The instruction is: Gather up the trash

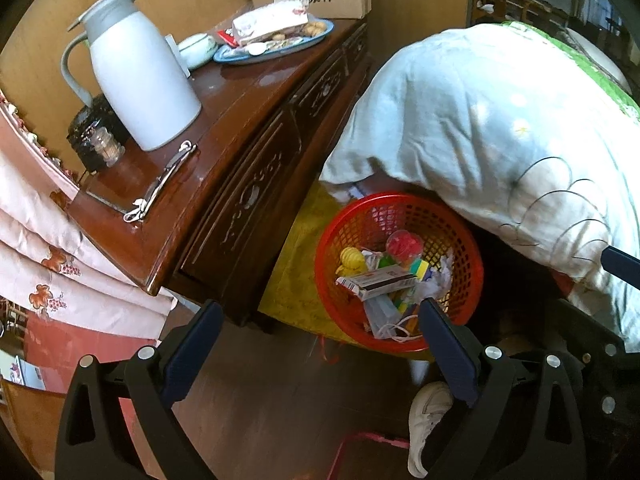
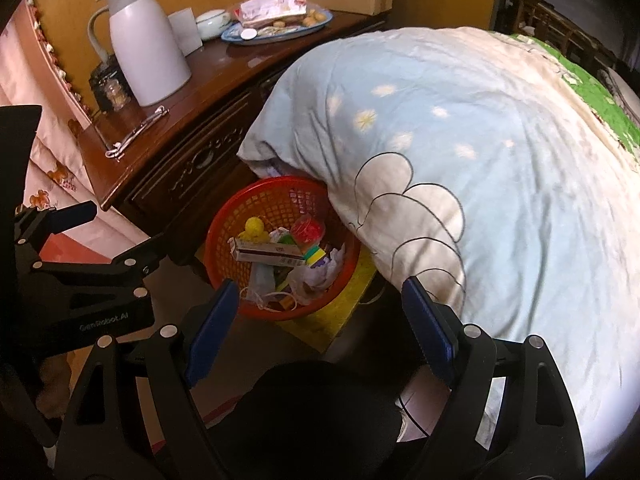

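Observation:
A red mesh basket point(image 1: 352, 216) stands on the floor between a dark wooden cabinet and a bed, partly under the hanging quilt. It holds several pieces of trash: a long carton point(image 1: 376, 282), a yellow toy point(image 1: 352, 260), a red-capped cup point(image 1: 404, 245), crumpled paper and a face mask. In the right wrist view the same basket point(image 2: 256, 196) lies just past the fingertips. My left gripper point(image 1: 320, 320) hangs open above the floor, its right finger over the basket's near rim. My right gripper point(image 2: 316, 300) is open with nothing between its fingers. The left gripper's body point(image 2: 80, 280) shows at that view's left.
The cabinet point(image 1: 248, 96) carries a white thermos jug point(image 1: 140, 76), a small jar, a metal clip and a blue plate point(image 1: 276, 46) of snacks beside a cardboard box. A light blue quilt point(image 2: 480, 160) bulges over the bed. A white shoe point(image 1: 428, 420) and pink curtain point(image 1: 60, 240) sit nearby.

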`<state>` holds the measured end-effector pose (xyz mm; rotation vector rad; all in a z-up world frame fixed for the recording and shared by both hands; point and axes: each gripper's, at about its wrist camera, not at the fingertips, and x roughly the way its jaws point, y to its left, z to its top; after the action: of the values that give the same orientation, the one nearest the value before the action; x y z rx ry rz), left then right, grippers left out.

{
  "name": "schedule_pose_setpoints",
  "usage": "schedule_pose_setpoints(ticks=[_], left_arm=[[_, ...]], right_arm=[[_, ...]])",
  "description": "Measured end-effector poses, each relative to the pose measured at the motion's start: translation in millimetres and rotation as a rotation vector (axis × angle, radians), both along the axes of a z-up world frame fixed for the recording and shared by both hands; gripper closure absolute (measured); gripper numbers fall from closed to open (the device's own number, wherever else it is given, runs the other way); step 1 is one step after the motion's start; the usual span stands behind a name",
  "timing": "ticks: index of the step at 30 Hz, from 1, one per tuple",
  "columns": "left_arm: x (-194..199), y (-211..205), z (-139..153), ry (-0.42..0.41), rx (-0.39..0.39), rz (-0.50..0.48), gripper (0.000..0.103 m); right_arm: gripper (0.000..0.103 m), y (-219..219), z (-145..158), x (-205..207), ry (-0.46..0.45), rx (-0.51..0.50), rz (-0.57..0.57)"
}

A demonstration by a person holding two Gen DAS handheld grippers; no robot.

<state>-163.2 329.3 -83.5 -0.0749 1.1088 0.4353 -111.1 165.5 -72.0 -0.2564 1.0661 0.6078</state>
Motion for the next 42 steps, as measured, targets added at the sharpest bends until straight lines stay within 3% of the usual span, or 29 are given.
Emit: schedule_pose_setpoints(ticks=[11, 42], left_arm=[[9.0, 4.2, -13.3, 0.02, -0.004, 0.001, 0.007], [9.0, 2.5, -11.7, 0.019, -0.009, 0.0, 0.007]], right_arm=[[0.022, 2.5, -6.4, 3.4, 0.016, -0.012, 0.005], [0.022, 0.5, 5.8, -0.5, -0.011, -0.008, 0.013]])
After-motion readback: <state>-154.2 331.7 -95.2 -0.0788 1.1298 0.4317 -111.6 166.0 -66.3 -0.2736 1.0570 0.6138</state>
